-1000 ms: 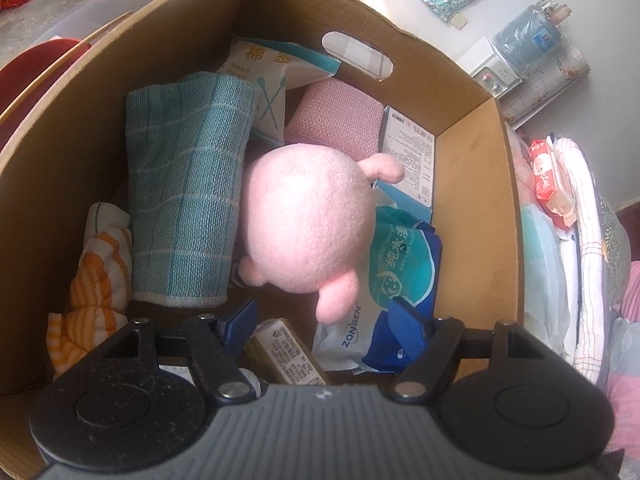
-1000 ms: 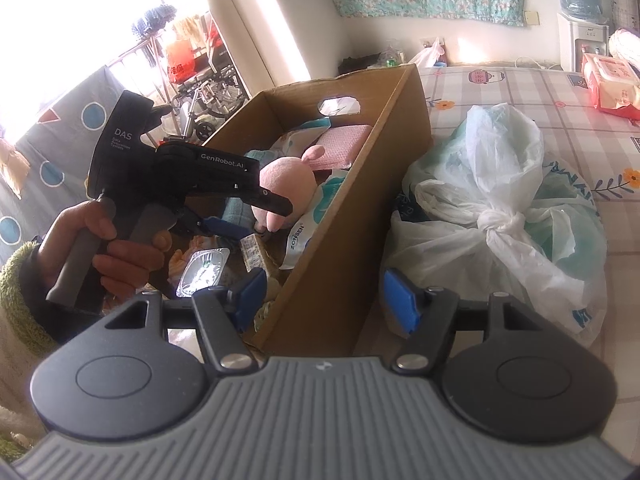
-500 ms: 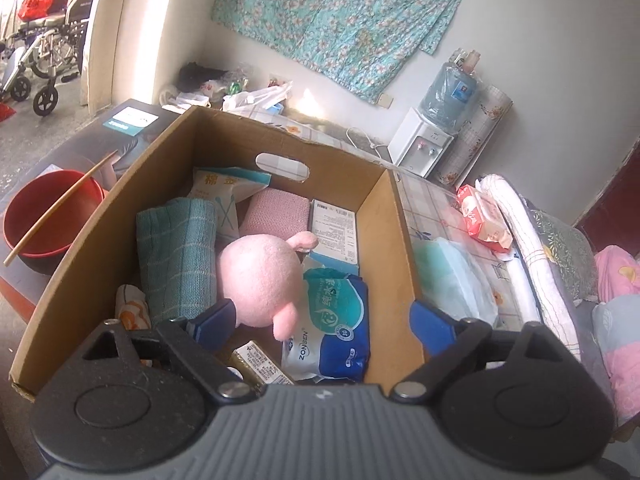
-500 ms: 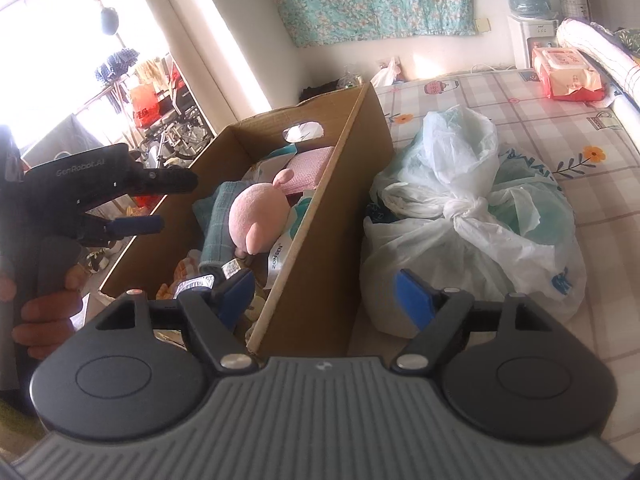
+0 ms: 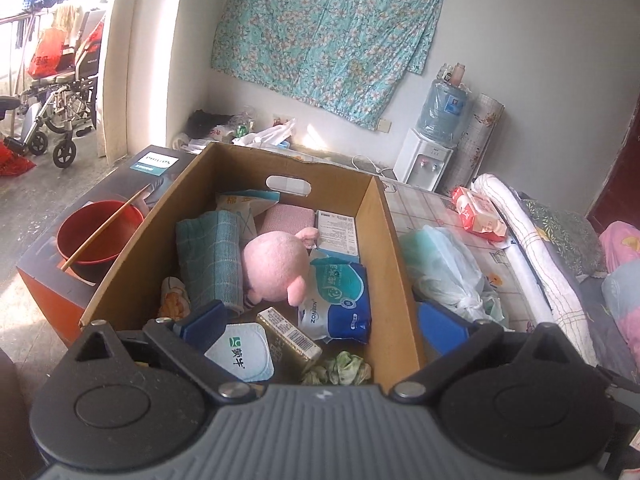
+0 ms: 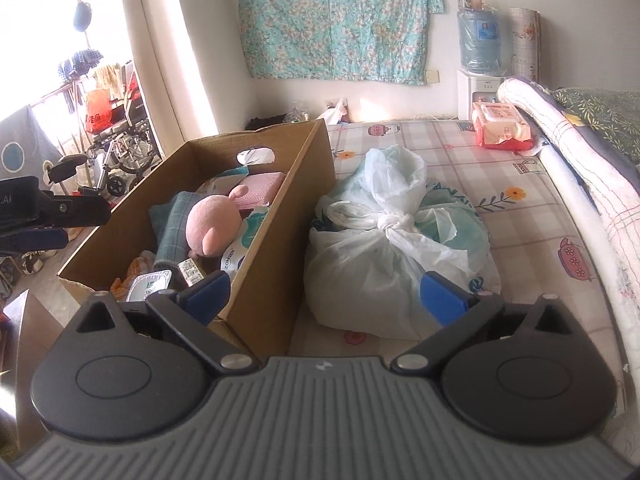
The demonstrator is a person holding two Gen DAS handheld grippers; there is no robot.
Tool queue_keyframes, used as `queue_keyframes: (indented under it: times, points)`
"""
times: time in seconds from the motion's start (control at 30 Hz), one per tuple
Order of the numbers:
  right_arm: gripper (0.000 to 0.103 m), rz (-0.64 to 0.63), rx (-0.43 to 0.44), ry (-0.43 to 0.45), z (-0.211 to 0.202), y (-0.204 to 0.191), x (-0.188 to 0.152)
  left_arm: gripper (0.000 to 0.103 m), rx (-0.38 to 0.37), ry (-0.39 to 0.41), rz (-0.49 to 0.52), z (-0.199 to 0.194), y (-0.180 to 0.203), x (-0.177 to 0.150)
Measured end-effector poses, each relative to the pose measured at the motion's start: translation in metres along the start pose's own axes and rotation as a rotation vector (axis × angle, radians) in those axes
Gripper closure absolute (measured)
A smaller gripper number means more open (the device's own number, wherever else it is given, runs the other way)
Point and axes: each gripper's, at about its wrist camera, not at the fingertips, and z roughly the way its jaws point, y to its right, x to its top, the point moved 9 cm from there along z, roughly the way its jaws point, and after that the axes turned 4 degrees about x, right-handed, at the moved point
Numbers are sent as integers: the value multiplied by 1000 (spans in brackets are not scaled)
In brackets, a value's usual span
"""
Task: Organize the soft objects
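A bedroom held a patterned mattress (image 6: pixel 460 168). On it, left of the right gripper (image 6: pixel 324 290), a box (image 5: pixel 396 264) held a pink plush (image 5: pixel 276 266), ahead of the left gripper (image 5: pixel 320 320). Both grippers' jaws were opening, nothing between them. The plush, round and fuzzy, likely light and squashy, should be pinched across its body.

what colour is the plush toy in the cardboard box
Pink. The plush toy shows best in the left wrist view, lying between the teal towel and the wipes pack.

Bed (image 6: pixel 500 168): box (image 6: pixel 280 240), tied bag (image 6: pixel 384 264)
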Motion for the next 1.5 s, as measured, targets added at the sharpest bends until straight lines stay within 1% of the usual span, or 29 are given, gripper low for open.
queue_keyframes:
  times: [0.1,0.3,0.37,0.5,0.63,0.83,1.07,1.3,1.5]
  points:
    - [1,-4,-25,-2,-9,3,-6,0,42,8,30,-10,0,-12]
    - [1,-3,-41,-11,-20,1,-17,0,129,25,100,-22,0,-29]
    - [1,0,-65,-15,-21,2,-19,0,151,10,108,-20,-2,-35]
    - [1,3,-98,-7,-25,2,-20,0,146,-44,116,-12,-3,-46]
    - [1,3,-90,-4,-26,0,-21,0,180,-61,137,-7,-5,-53]
    - [1,7,-87,-52,-18,-2,-26,0,179,-85,132,-6,-9,-59]
    - [1,16,-81,-82,-13,-4,-30,0,170,-125,113,-2,-12,-64]
    - [1,24,-85,-105,-10,-2,-33,0,178,-124,108,-3,-12,-64]
    - [1,31,-69,-130,-5,-3,-35,0,190,-125,108,-3,-13,-65]
